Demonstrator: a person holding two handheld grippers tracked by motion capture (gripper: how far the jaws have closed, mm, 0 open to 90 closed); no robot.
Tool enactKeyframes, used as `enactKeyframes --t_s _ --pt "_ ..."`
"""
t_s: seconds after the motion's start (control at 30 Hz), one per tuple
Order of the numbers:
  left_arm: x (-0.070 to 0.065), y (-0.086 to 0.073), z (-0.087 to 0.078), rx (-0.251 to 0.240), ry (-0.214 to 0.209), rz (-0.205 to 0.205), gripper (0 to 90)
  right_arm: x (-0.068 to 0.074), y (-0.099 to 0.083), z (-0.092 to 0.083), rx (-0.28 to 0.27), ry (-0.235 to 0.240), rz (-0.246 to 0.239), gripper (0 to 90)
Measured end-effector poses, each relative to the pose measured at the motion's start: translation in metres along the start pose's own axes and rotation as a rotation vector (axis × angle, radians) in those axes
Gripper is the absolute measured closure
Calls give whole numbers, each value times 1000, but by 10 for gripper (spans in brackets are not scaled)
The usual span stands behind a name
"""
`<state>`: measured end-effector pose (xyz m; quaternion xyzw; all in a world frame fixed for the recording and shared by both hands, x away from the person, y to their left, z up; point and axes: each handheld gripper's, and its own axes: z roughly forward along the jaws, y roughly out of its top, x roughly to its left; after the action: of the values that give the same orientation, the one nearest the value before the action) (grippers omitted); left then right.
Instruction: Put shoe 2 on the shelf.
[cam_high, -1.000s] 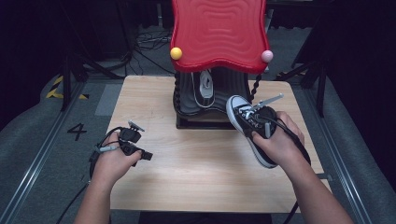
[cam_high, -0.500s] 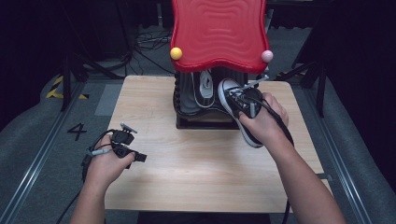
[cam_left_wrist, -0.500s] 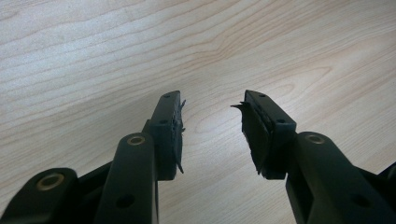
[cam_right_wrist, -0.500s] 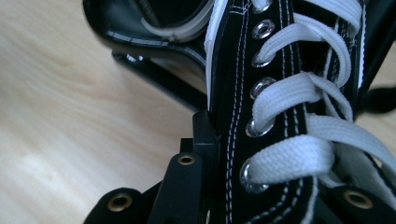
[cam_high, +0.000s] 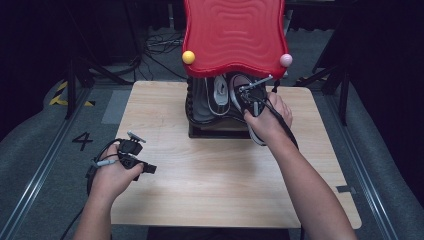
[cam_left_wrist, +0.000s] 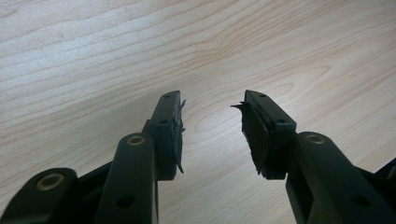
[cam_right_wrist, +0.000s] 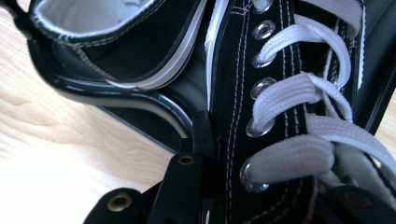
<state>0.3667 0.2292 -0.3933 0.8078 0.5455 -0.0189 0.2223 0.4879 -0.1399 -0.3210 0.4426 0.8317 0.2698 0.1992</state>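
- High view: the right gripper (cam_high: 251, 91) sits at about one o'clock on the wooden bench (cam_high: 220, 170), carrying a black canvas sneaker (cam_high: 256, 131) into the black shoe rack (cam_high: 200, 107) under the red wavy top (cam_high: 234, 32). The shoe's toe points toward twelve o'clock, already under the red top, while its heel end hangs back toward the person, over the bench. A second sneaker (cam_high: 218, 92) lies in the rack just to the nine o'clock side. The left gripper (cam_high: 131, 156) rests at about eight o'clock, well apart from the rack, near the bench's edge.
- Left gripper view: its fingers (cam_left_wrist: 170, 128) stand apart with nothing between them, bare wood grain beneath.
- Right gripper view: the fingers (cam_right_wrist: 201, 135) are clamped on the sneaker's canvas side by the metal eyelets (cam_right_wrist: 256, 127); the white laces (cam_right_wrist: 299, 100) run toward one o'clock. The other finger is hidden behind the tongue area, so I judge the clamp from the canvas pinched against the visible one.
- Handling, as a judgement: the shoe looks light, its canvas upper soft and liable to fold, its rubber sole stiffer. The eyelet strip is reinforced and gives firm purchase, though held there the heel end may sag; the laces would slip if pulled.
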Motion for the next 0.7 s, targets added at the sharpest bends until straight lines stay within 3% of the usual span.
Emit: enactKeyframes --t_s 0.17,0.3,0.5,0.57,0.63,0.7 --pt "1 0 0 3 -4 -3 582 -3 1 5 -45 -3 9 859" --pt "0 0 0 1 -6 -3 582 -1 4 12 -35 -32 -22 857" --pt "-1 2 0 8 -10 8 582 -1 5 13 -31 -24 -20 841" --pt "-2 3 0 1 -15 9 582 -1 4 12 -27 -15 -29 801" --pt "-3 5 1 2 -17 16 582 -2 3 7 -50 1 -43 691" --pt "-3 7 2 5 -18 18 582 -2 2 5 -54 9 -40 676"
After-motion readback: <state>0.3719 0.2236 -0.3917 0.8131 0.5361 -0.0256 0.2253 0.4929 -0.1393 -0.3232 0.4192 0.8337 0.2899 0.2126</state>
